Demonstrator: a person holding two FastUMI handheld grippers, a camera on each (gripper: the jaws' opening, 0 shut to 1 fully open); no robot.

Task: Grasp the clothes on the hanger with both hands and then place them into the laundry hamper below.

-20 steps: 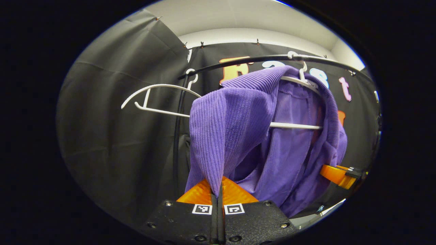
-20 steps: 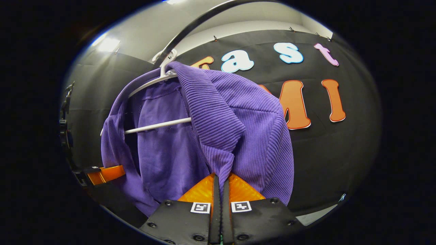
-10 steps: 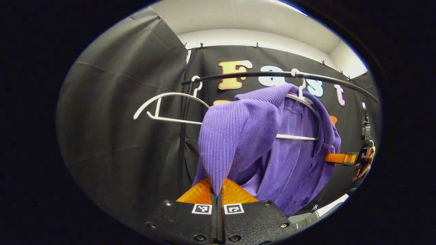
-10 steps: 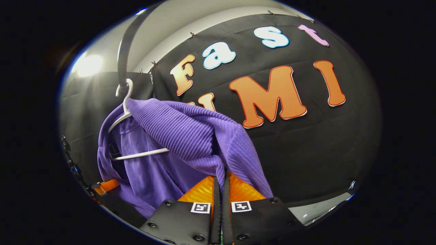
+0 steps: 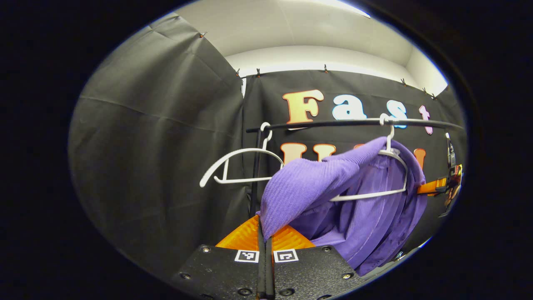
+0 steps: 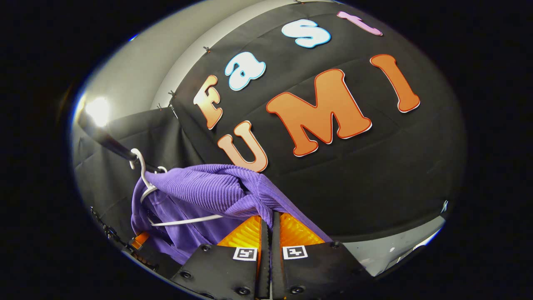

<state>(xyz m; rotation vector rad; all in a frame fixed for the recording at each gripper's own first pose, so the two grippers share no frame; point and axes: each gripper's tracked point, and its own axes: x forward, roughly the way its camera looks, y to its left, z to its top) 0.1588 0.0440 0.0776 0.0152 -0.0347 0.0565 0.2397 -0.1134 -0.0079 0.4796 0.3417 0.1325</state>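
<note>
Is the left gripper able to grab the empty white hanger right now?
Probably not. The left gripper is shut on the purple garment, so its fingers are busy. The empty hanger hangs on the rail up to its left, with nothing in front of it.

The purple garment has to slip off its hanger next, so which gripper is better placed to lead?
Probably neither alone. The left gripper and right gripper each clamp a shoulder of the purple garment, draped on its white hanger; pull together.
</note>
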